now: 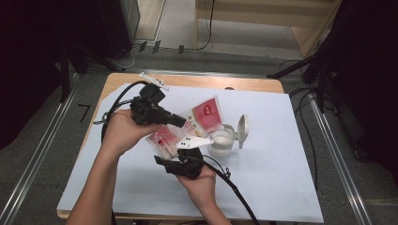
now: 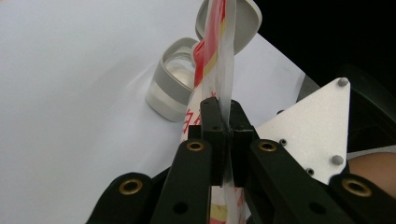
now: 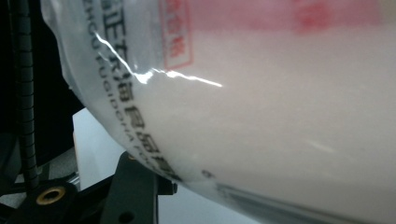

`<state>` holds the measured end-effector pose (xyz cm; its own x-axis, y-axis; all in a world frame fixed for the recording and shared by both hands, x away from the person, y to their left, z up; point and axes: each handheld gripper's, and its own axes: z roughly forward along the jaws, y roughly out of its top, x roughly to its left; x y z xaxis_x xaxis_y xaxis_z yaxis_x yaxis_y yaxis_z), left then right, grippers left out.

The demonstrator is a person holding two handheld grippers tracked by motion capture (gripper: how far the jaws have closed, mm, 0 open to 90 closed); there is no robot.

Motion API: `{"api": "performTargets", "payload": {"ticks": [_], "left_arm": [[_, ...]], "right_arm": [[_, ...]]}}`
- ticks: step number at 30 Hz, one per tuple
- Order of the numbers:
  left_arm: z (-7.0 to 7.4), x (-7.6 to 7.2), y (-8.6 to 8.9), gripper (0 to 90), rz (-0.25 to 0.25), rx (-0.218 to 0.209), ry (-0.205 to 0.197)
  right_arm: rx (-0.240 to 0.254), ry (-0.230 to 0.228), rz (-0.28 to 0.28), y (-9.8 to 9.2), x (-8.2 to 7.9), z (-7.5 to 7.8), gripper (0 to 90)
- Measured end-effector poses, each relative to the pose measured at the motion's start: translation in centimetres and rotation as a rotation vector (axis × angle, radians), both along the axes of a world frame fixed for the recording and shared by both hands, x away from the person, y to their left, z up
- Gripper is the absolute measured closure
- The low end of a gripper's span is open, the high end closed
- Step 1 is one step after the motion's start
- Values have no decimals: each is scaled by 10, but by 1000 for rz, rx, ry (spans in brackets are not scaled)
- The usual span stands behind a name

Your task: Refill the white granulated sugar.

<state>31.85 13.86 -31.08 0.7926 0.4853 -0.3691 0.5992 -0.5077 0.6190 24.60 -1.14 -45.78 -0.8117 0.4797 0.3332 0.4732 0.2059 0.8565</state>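
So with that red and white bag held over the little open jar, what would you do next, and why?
Probably tip the bag a little further, so its upper end comes over the jar. The jar's lid is flipped open and white stuff already sits inside. The left gripper pinches the bag's thin edge, the right gripper supports the full bulk from below, so both look ready for pouring.

You have one plastic bag [image 1: 187, 129], red and white with printing on it, held up over the table. One small clear jar [image 1: 221, 142] stands on the table, and its one hinged lid [image 1: 242, 130] is flipped open beside it. One white sheet [image 1: 263, 164] covers one wooden table [image 1: 197, 80]. You are working with two grippers: one left gripper [image 1: 180, 121] and one right gripper [image 1: 174, 164], and two hands show, one on each.
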Motion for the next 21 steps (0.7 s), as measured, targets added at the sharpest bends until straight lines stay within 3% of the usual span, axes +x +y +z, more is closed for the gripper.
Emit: {"api": "performTargets", "payload": {"ticks": [4,13,21], "left_arm": [[-1,-1,5,900,7,-16,-1],[-7,0,15,900,23,3,24],[-9,1,21,900,33,-9,34]], "right_arm": [[-4,-11,-10,-1,1,0,578],[-29,-10,-24,-3,6,-6,567],[-25,-7,-47,-7,10,-6,561]]}}
